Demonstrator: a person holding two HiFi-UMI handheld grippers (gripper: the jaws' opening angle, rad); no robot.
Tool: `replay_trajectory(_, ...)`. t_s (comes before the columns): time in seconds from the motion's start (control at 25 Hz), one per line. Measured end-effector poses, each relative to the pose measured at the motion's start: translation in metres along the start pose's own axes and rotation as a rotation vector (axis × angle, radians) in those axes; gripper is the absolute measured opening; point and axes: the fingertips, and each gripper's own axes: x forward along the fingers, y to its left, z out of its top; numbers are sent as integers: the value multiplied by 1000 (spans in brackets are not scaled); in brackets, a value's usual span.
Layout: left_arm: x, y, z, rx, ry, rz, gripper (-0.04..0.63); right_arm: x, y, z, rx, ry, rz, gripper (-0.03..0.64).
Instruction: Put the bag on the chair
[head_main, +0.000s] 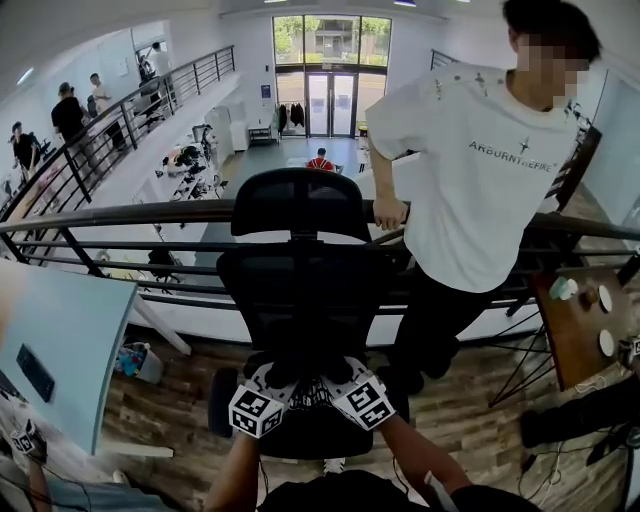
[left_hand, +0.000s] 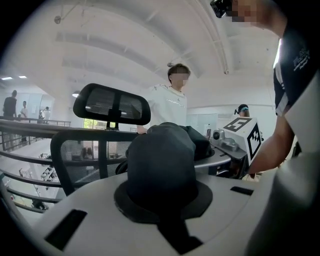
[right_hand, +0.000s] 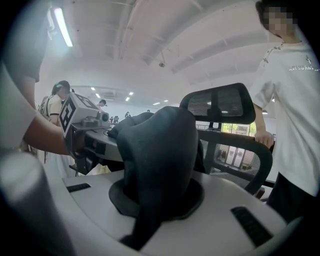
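Black bag (head_main: 308, 392) crosswise over chair (head_main: 300, 290)

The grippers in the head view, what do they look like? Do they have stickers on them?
Sort of! The left gripper and the right gripper each carry a white cube printed with black square patterns, like chunky barcodes. In their own cameras, the bodies look smooth and pale grey with small black slots. The person holding them wears a dark short-sleeved top.
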Motion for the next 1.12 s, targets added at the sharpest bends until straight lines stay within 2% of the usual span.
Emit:
replay_trajectory(0.2, 17, 7, -7, -30, 3, 15, 53, 5, -8, -2, 22, 23, 26, 38)
replay_trajectory(0.44, 38, 20, -23, -60, 28, 3, 54, 20, -25, -20, 38, 47, 12, 38)
replay_trajectory(0.68, 55, 25, -43, -50, 68, -18, 54, 28, -34, -45, 88, 75, -7, 38)
replay_trajectory(0.84, 68, 44, -58, -63, 82, -28, 54, 49, -43, -58, 102, 97, 2, 38)
replay_trajectory(1.12, 86, 64, -96, -44, 156, -68, 54, 75, -56, -104, 113, 145, -7, 38)
